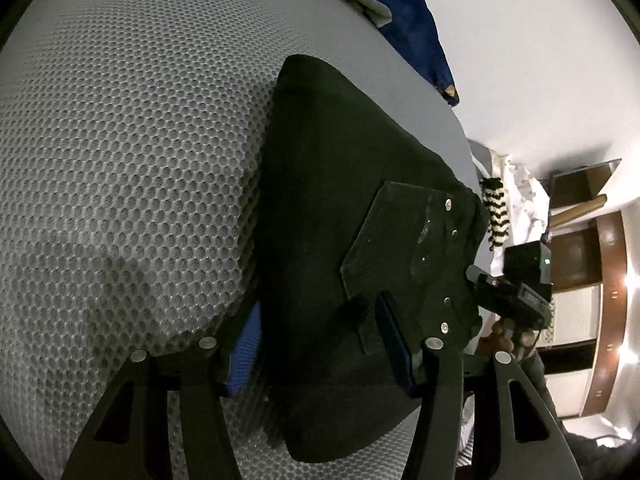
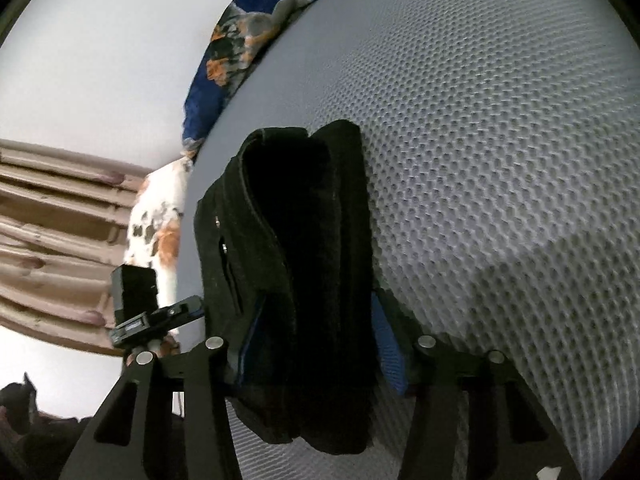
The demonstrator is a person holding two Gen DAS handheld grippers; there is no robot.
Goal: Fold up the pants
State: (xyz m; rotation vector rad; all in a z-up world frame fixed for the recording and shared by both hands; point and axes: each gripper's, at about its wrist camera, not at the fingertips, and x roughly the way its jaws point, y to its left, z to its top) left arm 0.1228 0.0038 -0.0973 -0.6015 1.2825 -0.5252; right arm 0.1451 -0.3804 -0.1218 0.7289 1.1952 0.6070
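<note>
Grey mesh mattress [image 1: 120, 160] filling the frame's left; folded black pants [image 1: 340, 200] at centre, gripped between the left claw [image 1: 320, 360] pads. In the right wrist view, pants [image 2: 304, 260] at centre, clamped in the right claw [image 2: 316, 352]; mattress [image 2: 500, 160] at right.

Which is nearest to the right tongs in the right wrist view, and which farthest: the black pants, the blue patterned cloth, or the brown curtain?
1. Black pants: folded, between the right tongs, resting on the grey mesh surface.
2. Blue patterned cloth: at the surface's far edge, upper left.
3. Brown curtain: off the surface, far left. Its rank against the cloth is hard to call.
</note>
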